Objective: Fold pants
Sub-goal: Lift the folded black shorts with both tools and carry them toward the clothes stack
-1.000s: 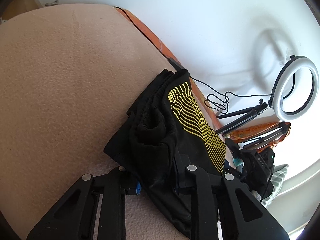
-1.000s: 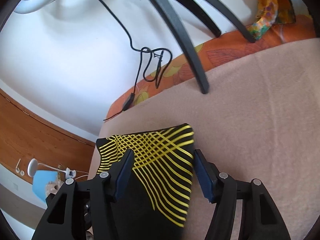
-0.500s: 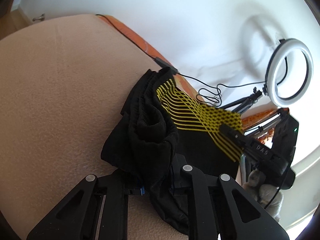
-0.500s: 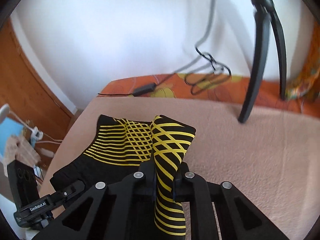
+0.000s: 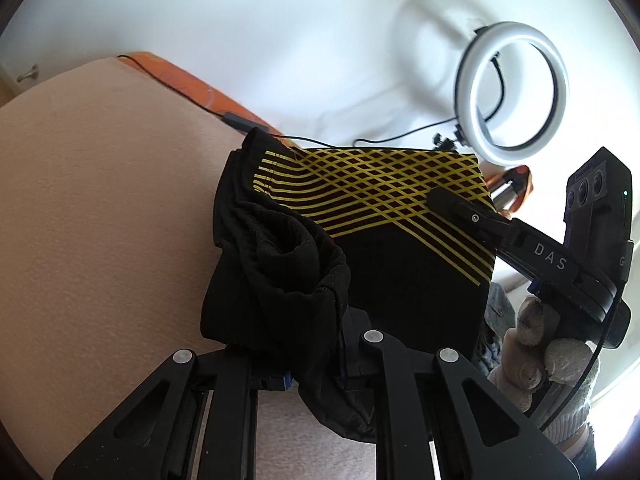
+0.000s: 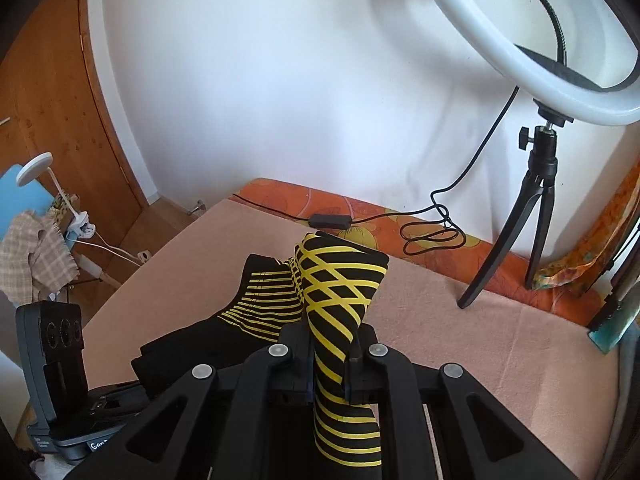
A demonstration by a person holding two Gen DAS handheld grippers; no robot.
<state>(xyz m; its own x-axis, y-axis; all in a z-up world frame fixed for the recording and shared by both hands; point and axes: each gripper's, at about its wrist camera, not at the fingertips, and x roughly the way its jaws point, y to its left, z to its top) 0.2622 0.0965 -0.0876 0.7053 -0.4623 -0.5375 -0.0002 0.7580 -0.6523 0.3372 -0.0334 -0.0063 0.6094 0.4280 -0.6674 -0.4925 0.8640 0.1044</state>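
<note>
The pants (image 5: pixel 384 264) are black with yellow stripes and hang lifted above a beige blanket (image 5: pixel 100 220). My left gripper (image 5: pixel 316 376) is shut on a bunched black edge of the pants. My right gripper (image 6: pixel 328 364) is shut on a striped fold of the pants (image 6: pixel 336 292) that stands up between its fingers. In the left wrist view the right gripper (image 5: pixel 452 204) pinches the striped corner at the right, held by a gloved hand (image 5: pixel 536 344). The rest of the pants (image 6: pixel 224 332) drapes down to the left in the right wrist view.
A ring light (image 6: pixel 532 48) on a black tripod (image 6: pixel 524 216) stands at the bed's far edge by the white wall. Its cable and switch (image 6: pixel 332 221) lie on the orange sheet (image 6: pixel 400 220). A wooden door (image 6: pixel 52 92) and a clamp lamp (image 6: pixel 44 176) are at the left.
Both grippers have lifted the pants off the blanket. The right gripper shut on the striped end and rose, spreading the striped part between the two grippers.
</note>
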